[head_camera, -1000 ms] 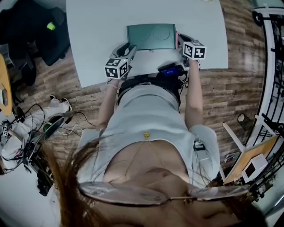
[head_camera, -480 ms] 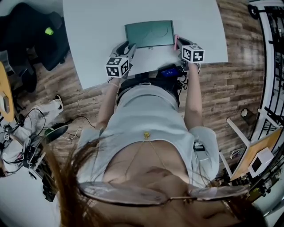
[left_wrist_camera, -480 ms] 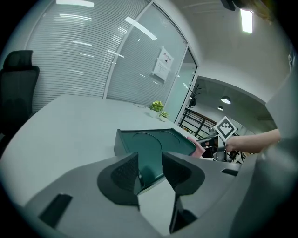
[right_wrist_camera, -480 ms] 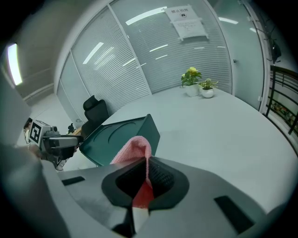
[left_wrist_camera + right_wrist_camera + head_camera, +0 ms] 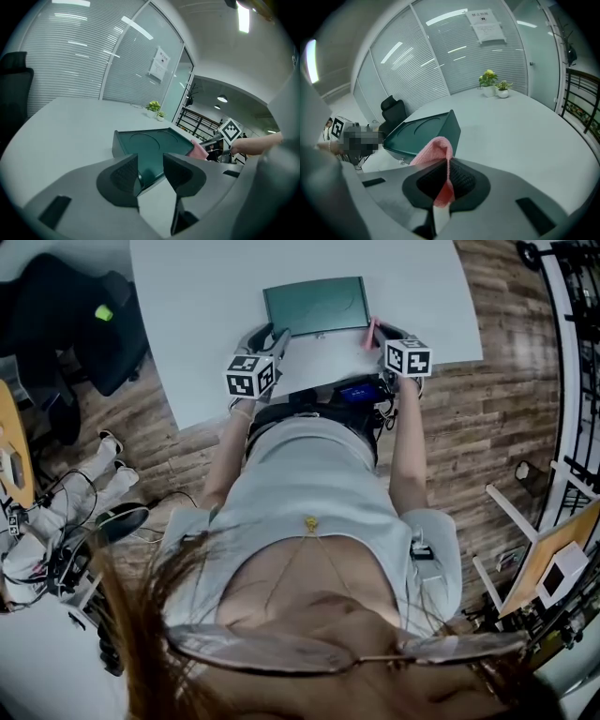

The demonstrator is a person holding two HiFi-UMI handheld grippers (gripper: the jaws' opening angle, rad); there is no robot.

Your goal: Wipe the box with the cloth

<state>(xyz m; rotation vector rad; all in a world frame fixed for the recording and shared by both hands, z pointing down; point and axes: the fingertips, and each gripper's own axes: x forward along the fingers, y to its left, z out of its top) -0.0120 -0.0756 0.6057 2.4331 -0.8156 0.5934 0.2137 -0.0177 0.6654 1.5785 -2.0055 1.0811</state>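
Since a moment ago, the right tongs (image 5: 448,174) have slid back a little toward the near edge of the tabletop (image 5: 206,315). The pink cloth (image 5: 436,151) now sits at the near right corner of the box (image 5: 316,306), not up along its right side.

The green box lies flat on the tabletop, close to the near edge and about halfway along it. Its lid faces up.

The right tongs are pressed together on the cloth. One end is pinched deep between the two pads, and the rest sticks out in front in a soft fold. That makes sense, because the loose part is what has to rub the box. The fold is right next to the box's corner, but I cannot tell if it touches.

The left tongs (image 5: 151,171) are spread apart. The box's near left corner shows in the gap between them. I think they are there to stop the box from sliding while the other side gets rubbed. I cannot tell if they touch the box yet.

The wiping looks under way, with most of the lid left to do.
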